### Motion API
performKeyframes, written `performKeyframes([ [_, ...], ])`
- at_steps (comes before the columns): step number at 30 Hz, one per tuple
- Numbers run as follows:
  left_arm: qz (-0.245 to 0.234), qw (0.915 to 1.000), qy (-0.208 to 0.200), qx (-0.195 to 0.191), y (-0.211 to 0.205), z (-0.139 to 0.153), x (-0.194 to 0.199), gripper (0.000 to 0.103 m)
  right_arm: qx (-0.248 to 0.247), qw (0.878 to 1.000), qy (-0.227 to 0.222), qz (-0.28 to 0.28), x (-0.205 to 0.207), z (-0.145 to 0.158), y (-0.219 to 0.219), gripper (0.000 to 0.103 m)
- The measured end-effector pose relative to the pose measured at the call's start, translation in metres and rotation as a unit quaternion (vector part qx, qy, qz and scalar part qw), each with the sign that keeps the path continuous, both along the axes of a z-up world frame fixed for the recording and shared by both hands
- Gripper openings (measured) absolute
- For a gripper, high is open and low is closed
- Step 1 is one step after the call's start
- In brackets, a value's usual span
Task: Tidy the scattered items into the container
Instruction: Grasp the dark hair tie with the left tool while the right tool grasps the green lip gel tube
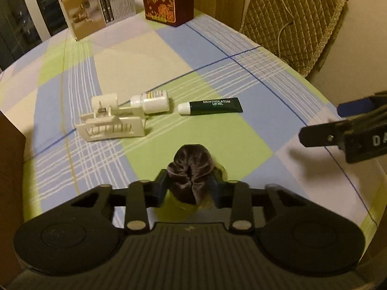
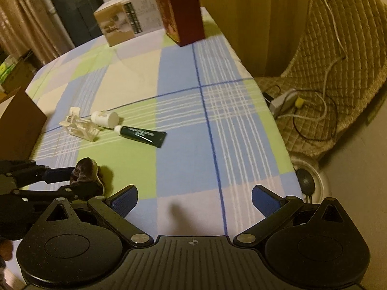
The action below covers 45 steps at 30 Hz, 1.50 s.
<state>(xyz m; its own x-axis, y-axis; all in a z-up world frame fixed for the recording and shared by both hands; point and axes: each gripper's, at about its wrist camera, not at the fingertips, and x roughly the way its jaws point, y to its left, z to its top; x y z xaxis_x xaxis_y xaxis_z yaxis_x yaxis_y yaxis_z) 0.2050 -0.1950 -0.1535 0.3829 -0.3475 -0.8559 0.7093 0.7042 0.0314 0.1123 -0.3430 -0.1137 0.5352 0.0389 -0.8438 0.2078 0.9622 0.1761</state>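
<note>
- Left gripper (image 1: 191, 187): clamped on a dark brown scrunchie (image 1: 192, 169), blue pads pressed against both sides of it; seen from the right wrist view at 9 o'clock, low over the cloth, same grasp (image 2: 82, 172).
- Right gripper (image 2: 193, 200): jaws spread wide, nothing between the blue pads (image 2: 124, 200); hovering above the tablecloth near the table's right edge. Appears in the left wrist view at 3 o'clock as a dark finger.
- Checked tablecloth (image 1: 217, 133): blue, green, cream and white plaid, covering the whole table top.
- Scattered items, at 11 to 12 o'clock from the left gripper, well apart from it:
  - Dark green tube (image 1: 215, 106) with white cap, lettered "MENTHOLATUM", lying flat, cap pointing to 9 o'clock.
  - Small white bottle (image 1: 152, 101), lying on its side just beside the tube's cap, at its 9 o'clock.
  - Cream plastic clip-like piece (image 1: 111, 120), touching or just beside the bottle's cap end; contact cannot be confirmed.
- Brown cardboard container (image 2: 19, 125): at 9 o'clock in both views, only one wall and corner visible; interior not visible.
- Far end of table, 12 o'clock: tan printed box (image 1: 96, 9) and dark red box (image 1: 167, 0) with gold pattern, standing upright, near each other.
- Quilted tan chair cover (image 2: 338, 60) at 2 o'clock, off the table, with white cable and a grey adapter on the seat.
</note>
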Motion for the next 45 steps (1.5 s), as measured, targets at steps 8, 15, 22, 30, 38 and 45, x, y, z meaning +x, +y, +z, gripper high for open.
performKeyframes([
  [8, 0.038, 0.9989, -0.013, 0.023, 0.034, 0.011, 0.010, 0.023, -0.054, 0.993, -0.043, 0.100, 0.025, 0.001, 0.037, 0.103],
  [15, 0.100, 0.9946, 0.020, 0.020, 0.071, 0.013, 0.029, 0.024, -0.115, 0.972, -0.082, 0.185, 0.067, -0.016, 0.062, 0.084],
  [22, 0.116, 0.9929, 0.024, 0.011, 0.087, 0.018, 0.029, 0.024, -0.120, 0.968, -0.038, 0.217, 0.102, -0.047, 0.073, 0.055],
  [30, 0.122, 0.9919, 0.031, -0.014, 0.102, 0.025, 0.029, 0.024, -0.074, 0.976, 0.026, 0.201, 0.099, -0.039, 0.077, 0.021],
  [38, 0.107, 0.9921, 0.002, -0.066, 0.112, 0.057, 0.017, 0.024, 0.031, 0.986, 0.035, 0.162, 0.080, -0.014, 0.079, 0.021],
  [45, 0.116, 0.9858, -0.037, -0.116, 0.143, 0.101, 0.006, 0.024, 0.121, 0.983, -0.018, 0.134, 0.056, 0.020, 0.089, 0.020],
])
